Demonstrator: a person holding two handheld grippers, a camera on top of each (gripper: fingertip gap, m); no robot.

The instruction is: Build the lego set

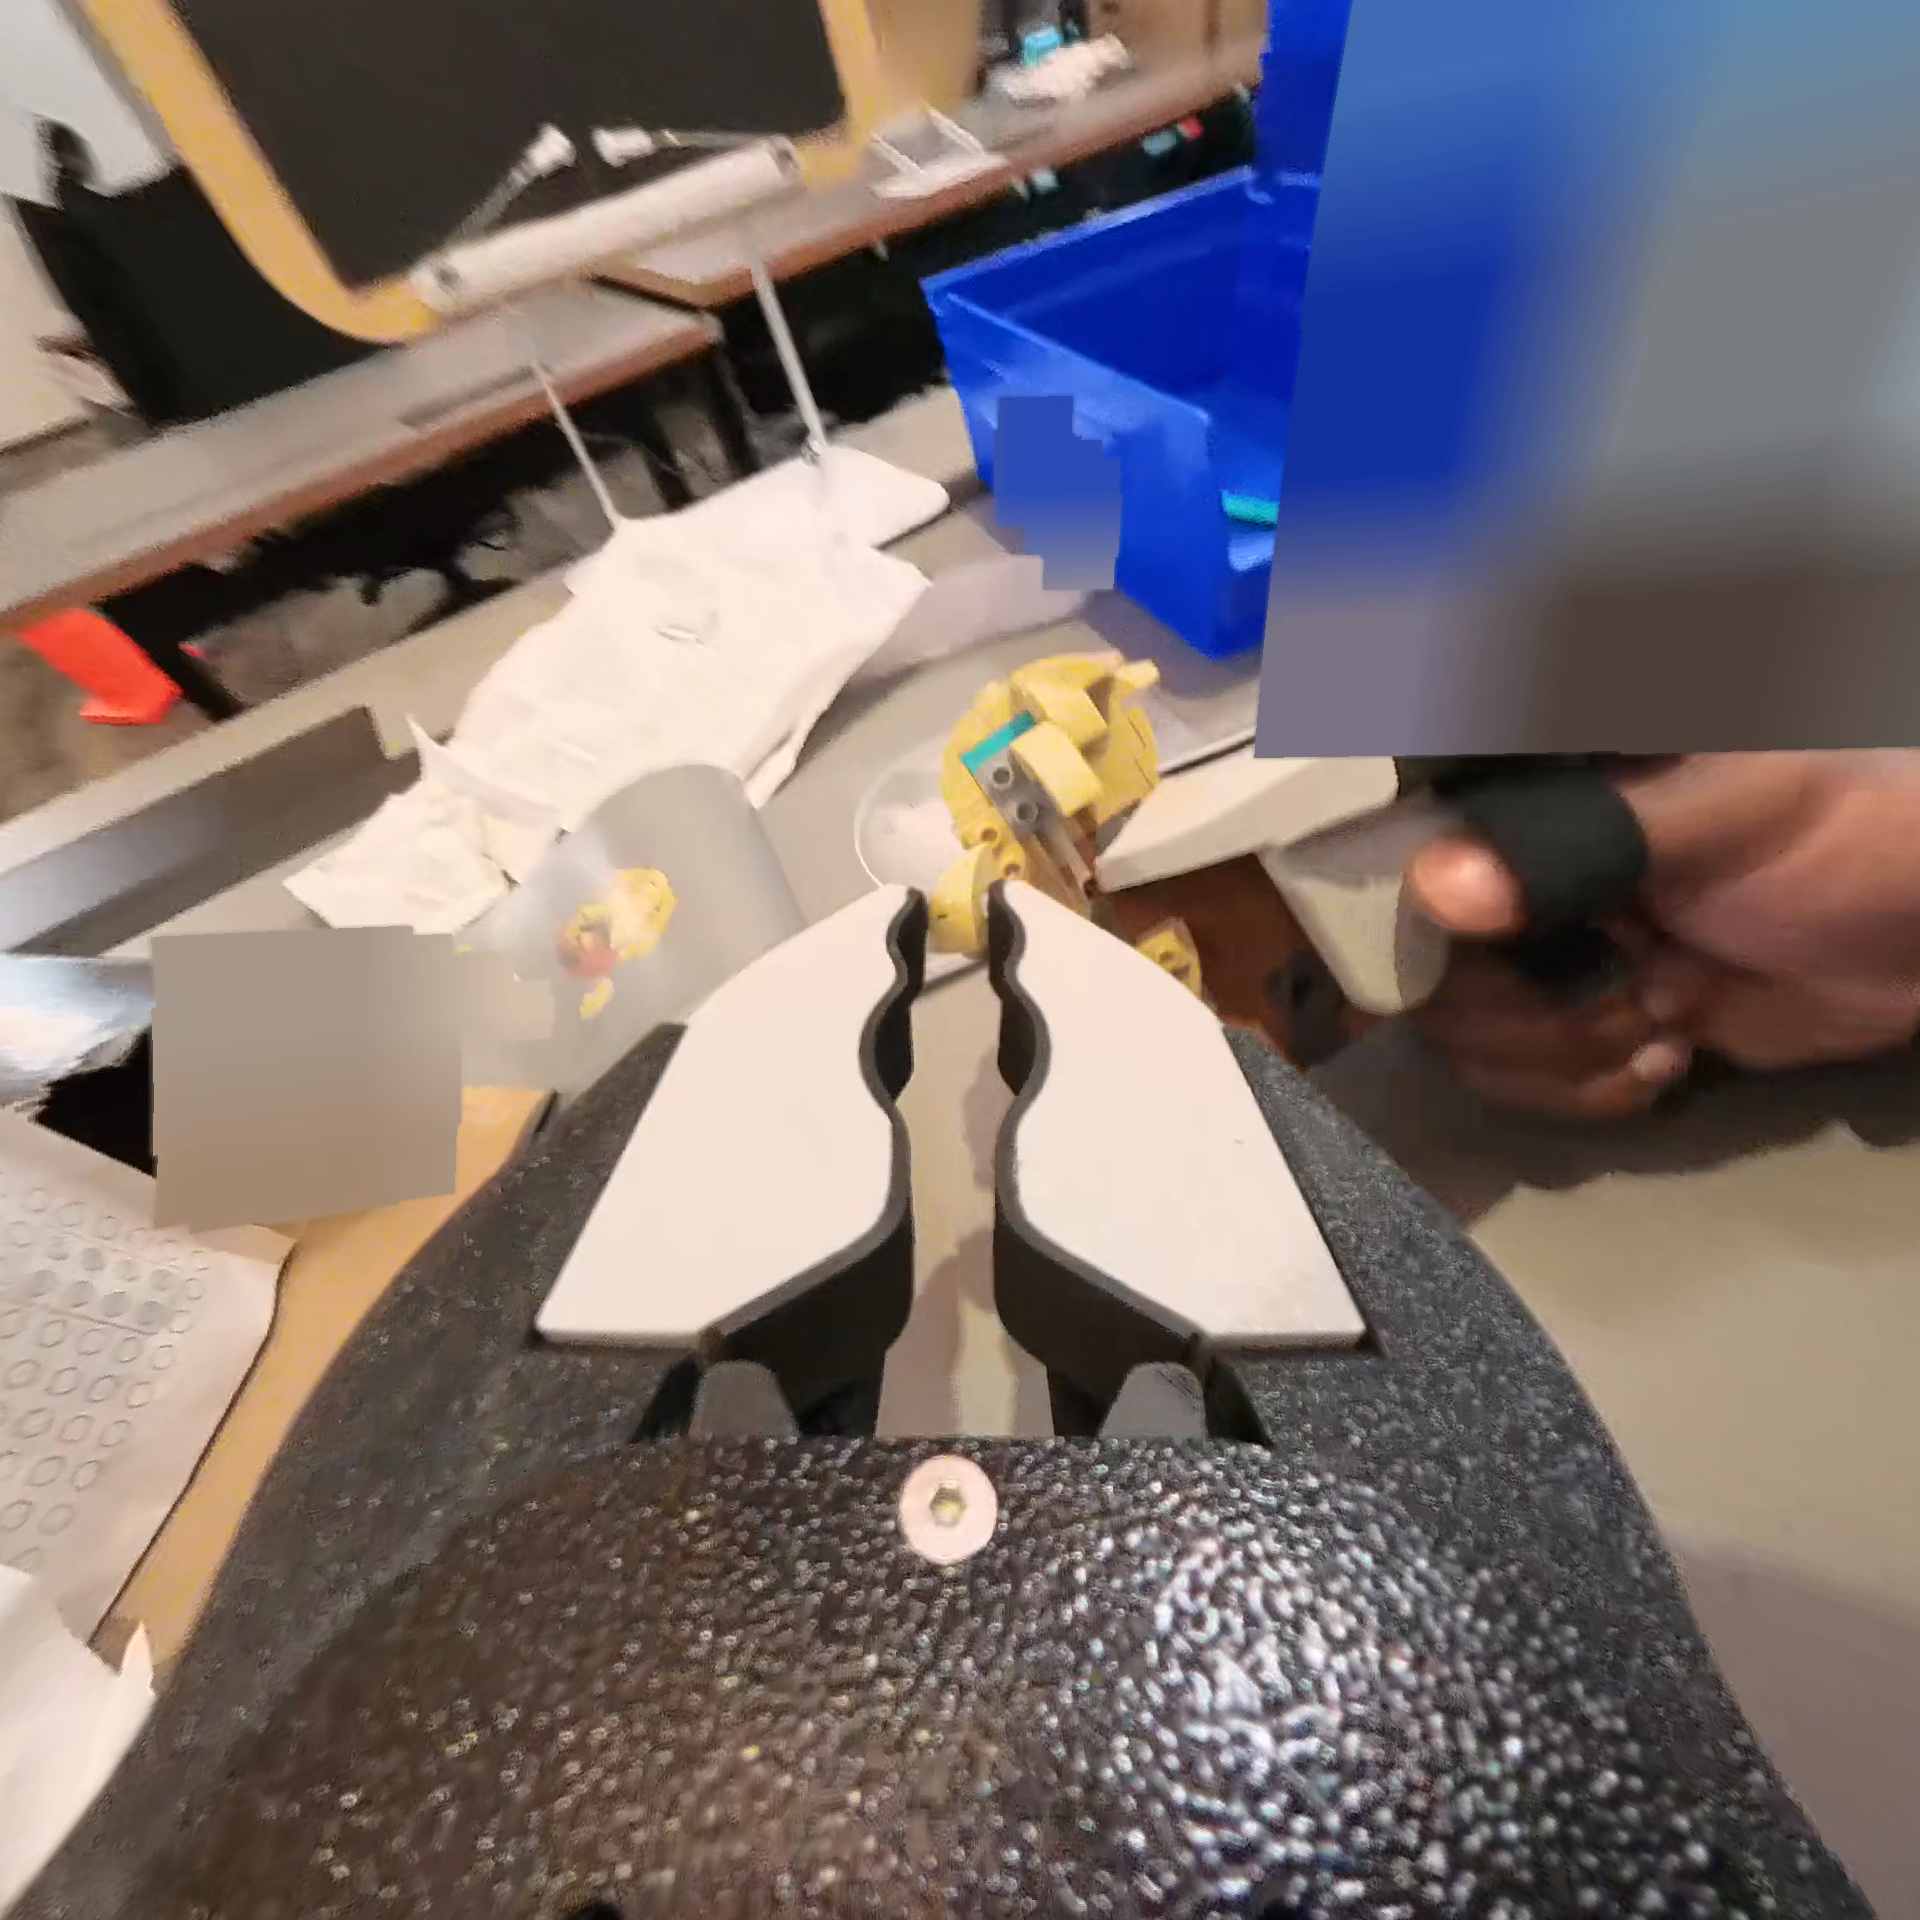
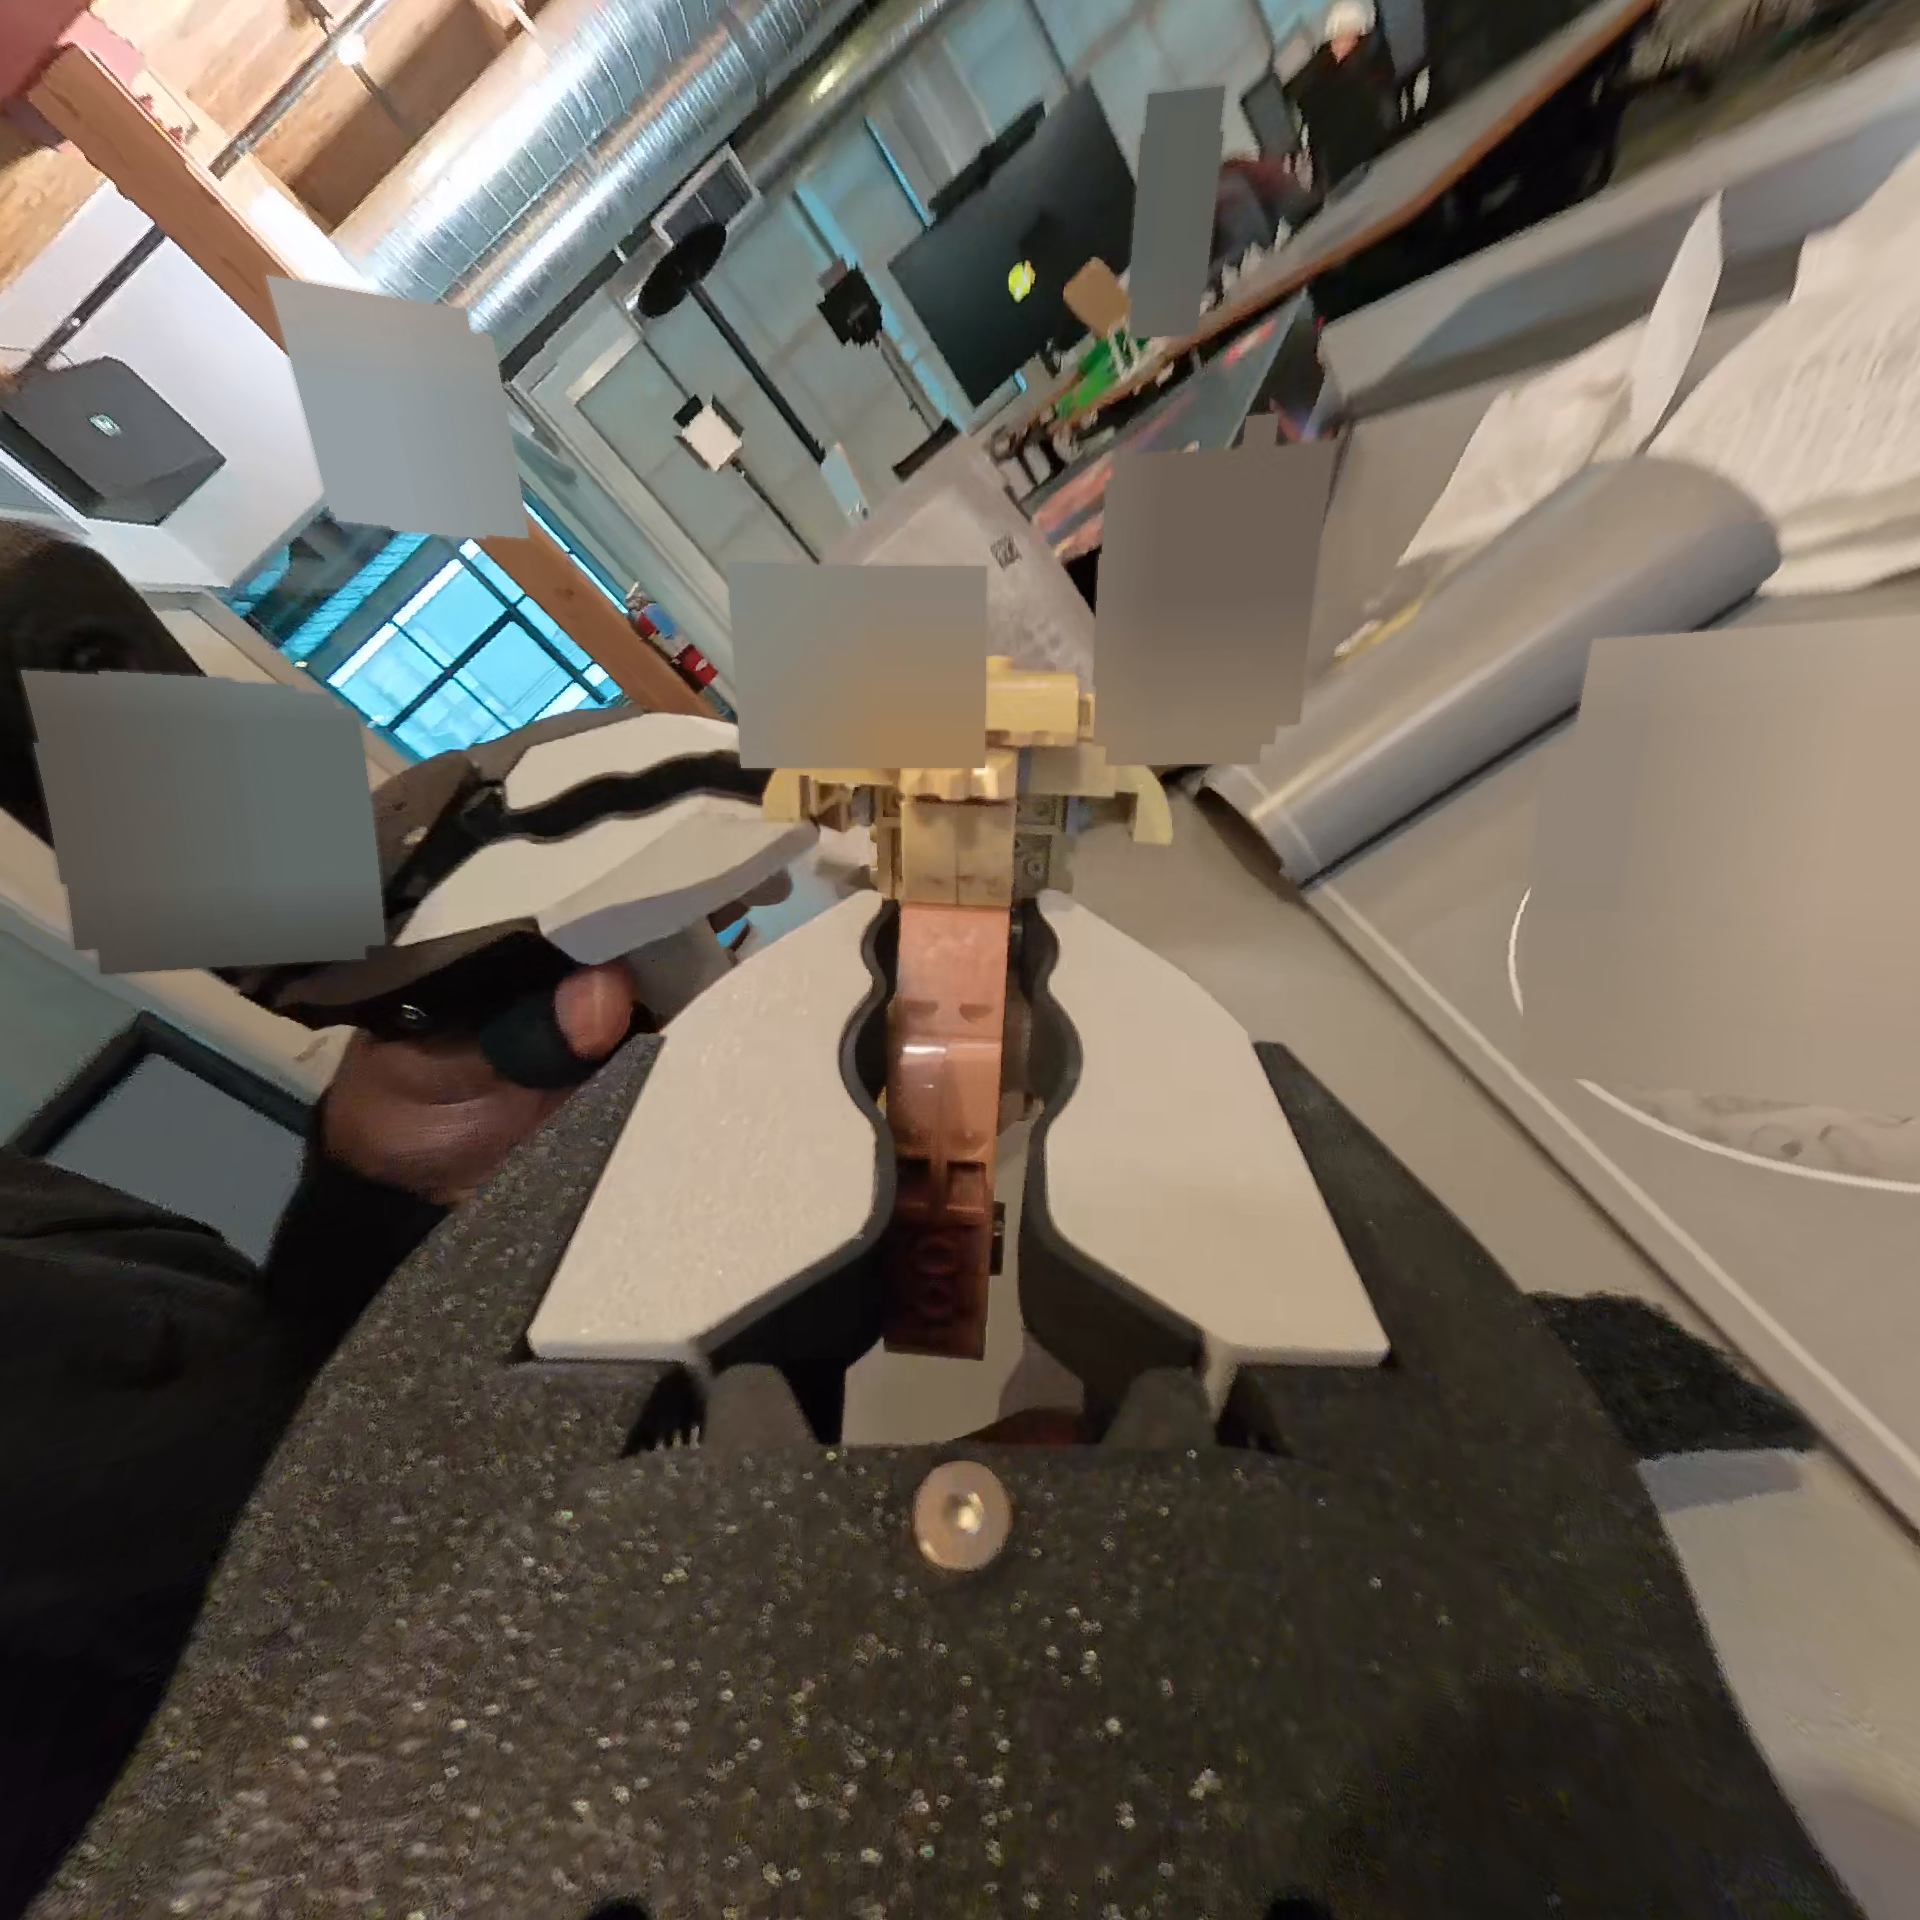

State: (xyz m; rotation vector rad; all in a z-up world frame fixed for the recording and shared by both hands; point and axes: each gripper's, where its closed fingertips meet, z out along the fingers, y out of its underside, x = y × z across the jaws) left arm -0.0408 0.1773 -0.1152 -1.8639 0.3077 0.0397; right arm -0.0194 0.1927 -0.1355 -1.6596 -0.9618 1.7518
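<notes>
My right gripper (image 2: 951,914) is shut on the brown stem (image 2: 945,1039) of a small brick model and holds it up in the air. The model's tan and pale yellow top (image 2: 956,821) sticks out past the fingertips. In the left wrist view the model (image 1: 1049,758) shows just ahead, with the right gripper's white finger (image 1: 1247,821) and a hand (image 1: 1714,904) behind it. My left gripper (image 1: 956,909) is shut on a pale yellow curved piece (image 1: 961,925) at the model's edge. It also shows in the right wrist view (image 2: 774,805), with its tips on the model's left wing.
A blue bin (image 1: 1091,343) stands at the back right. White papers (image 1: 675,665), a grey roll (image 1: 686,842), a clear bag of yellow and red pieces (image 1: 613,925) and a clear dish (image 1: 904,821) lie on the grey table. A studded sheet (image 1: 83,1330) lies at the left. The left gripper's tips are roughly 4 cm from the right gripper's.
</notes>
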